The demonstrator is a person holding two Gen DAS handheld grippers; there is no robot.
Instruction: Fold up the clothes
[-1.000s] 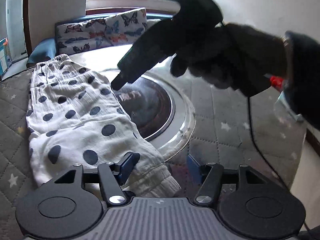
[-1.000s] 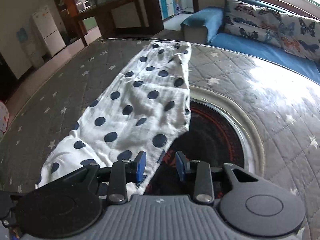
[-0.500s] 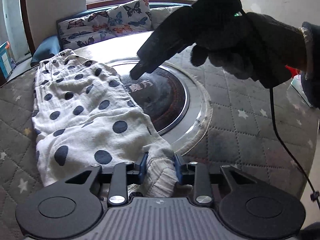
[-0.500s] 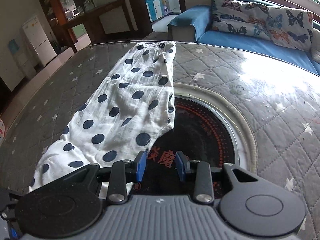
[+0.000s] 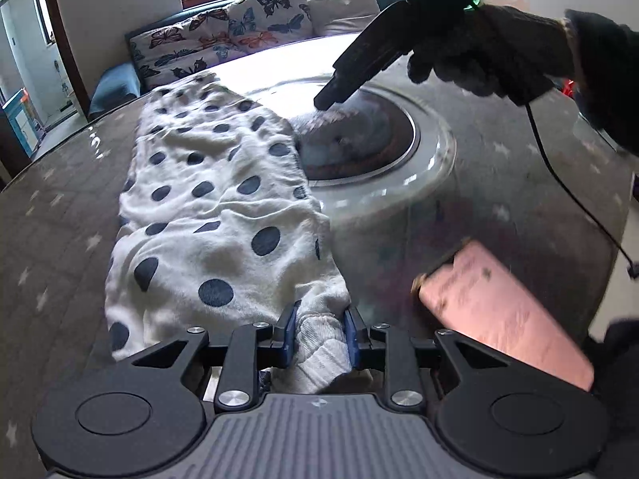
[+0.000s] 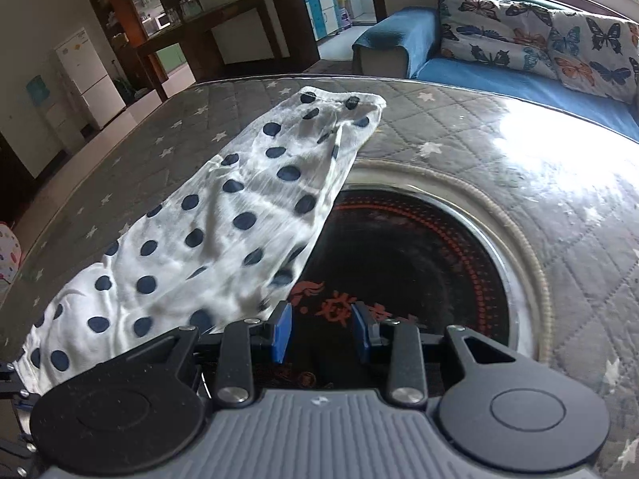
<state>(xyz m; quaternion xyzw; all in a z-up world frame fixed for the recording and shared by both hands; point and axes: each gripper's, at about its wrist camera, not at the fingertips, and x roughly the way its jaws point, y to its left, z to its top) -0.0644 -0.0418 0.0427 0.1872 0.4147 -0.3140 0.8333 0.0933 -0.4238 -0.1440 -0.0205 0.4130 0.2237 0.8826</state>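
Observation:
A white garment with dark blue polka dots (image 5: 207,207) lies stretched along the grey quilted table cover (image 5: 60,215); it also shows in the right wrist view (image 6: 223,231). My left gripper (image 5: 319,329) is shut on the garment's ribbed cuff at the near end and lifts it a little. My right gripper (image 6: 321,331) is open and empty, hovering above the black round hotplate (image 6: 407,247) just right of the garment's edge. The right gripper also shows from outside in the left wrist view (image 5: 359,68), held by a gloved hand above the hotplate (image 5: 359,139).
A pink phone-like slab (image 5: 503,311) lies on the table at the near right. A blue sofa with butterfly cushions (image 6: 539,44) stands beyond the table. A cable (image 5: 575,195) hangs from the right gripper.
My left gripper closed on the garment's cuff and pulled it up and back, so the cloth has bunched. My right gripper has drifted right over the hotplate, still open.

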